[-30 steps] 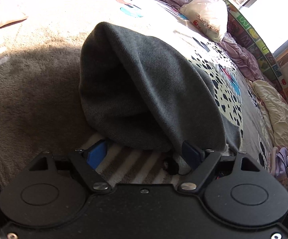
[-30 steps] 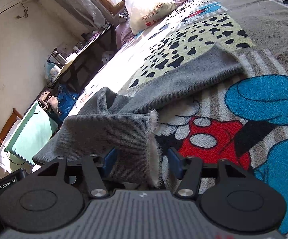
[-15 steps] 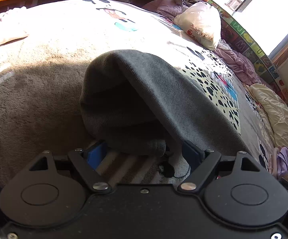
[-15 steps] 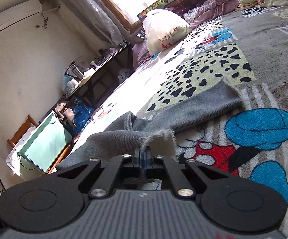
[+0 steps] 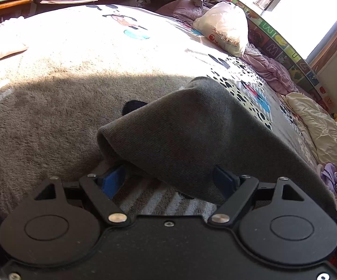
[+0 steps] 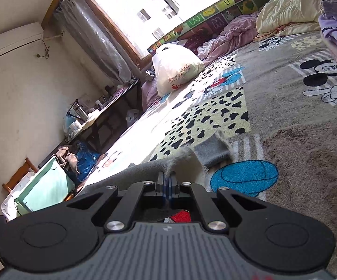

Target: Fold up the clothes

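Left gripper (image 5: 169,180): its jaws stood wide apart, low over the cartoon-print blanket (image 5: 75,88), clamping nothing.
Blue pads (image 5: 112,180): one showed on each side, the left one just under the drooping edge of the cloth, the right one at the cloth's lower hem; whether either touched the cloth could not be told.
Grey knit garment (image 5: 191,137): in the left wrist view it was lifted off the blanket and hung in a slanting sheet, its rolled fold above and ahead of the gap between the jaws and its lower edge sagging down into that gap.
Blanket under the left gripper: striped patch visible beneath the raised cloth, brown plush to the left.
Right gripper (image 6: 167,183): its jaws were pressed together on a fuzzy edge of the grey knit garment (image 6: 180,159).
Garment, right wrist view: a tuft rose straight from the closed pads; the rest draped leftward below the gripper, and another part lay flat on the blanket just beyond, beside the blue printed shape.
White plastic bag (image 6: 175,68): well beyond, near the window.
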Motion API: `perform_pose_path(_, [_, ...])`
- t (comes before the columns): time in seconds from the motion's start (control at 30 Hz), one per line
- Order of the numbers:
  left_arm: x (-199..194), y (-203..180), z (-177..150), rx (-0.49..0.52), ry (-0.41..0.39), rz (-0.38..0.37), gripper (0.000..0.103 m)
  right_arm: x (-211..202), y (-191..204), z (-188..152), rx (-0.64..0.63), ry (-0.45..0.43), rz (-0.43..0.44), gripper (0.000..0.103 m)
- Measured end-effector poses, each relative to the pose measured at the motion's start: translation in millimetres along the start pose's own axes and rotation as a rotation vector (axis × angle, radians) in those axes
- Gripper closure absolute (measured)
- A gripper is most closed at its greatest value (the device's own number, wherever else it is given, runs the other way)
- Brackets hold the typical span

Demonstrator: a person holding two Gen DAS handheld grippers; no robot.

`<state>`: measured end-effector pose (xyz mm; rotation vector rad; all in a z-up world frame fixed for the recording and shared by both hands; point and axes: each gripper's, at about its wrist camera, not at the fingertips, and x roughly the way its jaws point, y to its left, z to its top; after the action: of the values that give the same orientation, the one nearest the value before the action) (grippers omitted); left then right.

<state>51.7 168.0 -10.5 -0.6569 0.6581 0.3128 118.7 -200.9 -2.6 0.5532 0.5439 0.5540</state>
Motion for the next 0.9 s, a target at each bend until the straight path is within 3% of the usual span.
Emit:
perform_pose_path(0.27, [5, -1, -3, -0.003, 0.027, -0.010, 0.020, -49, -50, 10, 0.029, -0.069, -0.095, 0.099])
perform_pose_path(0.9, [10, 4, -3, -0.019, 0.023, 0.001, 0.021, -134, -155, -23, 0.171, -0.140, -0.298, 0.099])
